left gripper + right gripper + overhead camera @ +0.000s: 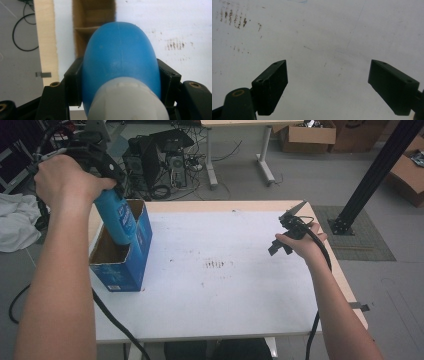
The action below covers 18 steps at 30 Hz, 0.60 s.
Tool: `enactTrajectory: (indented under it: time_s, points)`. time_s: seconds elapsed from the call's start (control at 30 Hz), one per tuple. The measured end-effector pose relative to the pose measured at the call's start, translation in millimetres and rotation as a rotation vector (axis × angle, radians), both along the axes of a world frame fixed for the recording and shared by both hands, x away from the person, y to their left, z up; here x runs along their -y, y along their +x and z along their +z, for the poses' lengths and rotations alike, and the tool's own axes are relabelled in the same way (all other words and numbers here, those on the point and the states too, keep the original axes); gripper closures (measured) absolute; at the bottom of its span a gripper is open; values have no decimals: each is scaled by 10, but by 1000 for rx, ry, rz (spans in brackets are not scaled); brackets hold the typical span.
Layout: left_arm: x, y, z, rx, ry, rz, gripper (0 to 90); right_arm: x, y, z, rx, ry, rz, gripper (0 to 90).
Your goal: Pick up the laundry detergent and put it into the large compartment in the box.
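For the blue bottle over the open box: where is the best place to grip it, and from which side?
Grip the blue bottle across its upper body just below the white cap, coming from above, as the left gripper does now. It hangs bottom-down with its lower part inside the blue box, whose walls block a side approach. The rounded shoulder probably helps seat the jaws.

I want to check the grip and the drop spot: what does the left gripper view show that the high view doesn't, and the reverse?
Left gripper view alone: both black pads pressed on the blue bottle, and its white cap end.

High view alone: the blue outside of the open box, the bottle's label, and the right gripper held over the table.

Both: bottle, the box's brown inside, stained white tabletop.
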<state>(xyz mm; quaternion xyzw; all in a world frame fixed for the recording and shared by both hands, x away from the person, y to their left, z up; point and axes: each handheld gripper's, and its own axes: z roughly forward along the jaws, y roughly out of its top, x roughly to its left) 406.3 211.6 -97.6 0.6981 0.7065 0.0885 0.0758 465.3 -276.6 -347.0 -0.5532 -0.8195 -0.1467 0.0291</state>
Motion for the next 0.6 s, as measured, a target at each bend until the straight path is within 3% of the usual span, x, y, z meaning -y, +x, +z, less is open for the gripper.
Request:
enactTrajectory:
  time_s: [0.23,0.6]
  points:
    - [-150,-3,-59,-4,9,40,381,5,3,-14,-3,-3,-1,163]
    - [-216,84,-365,-39,23,20,381,-17,14,-27,-7,-9,6,162]
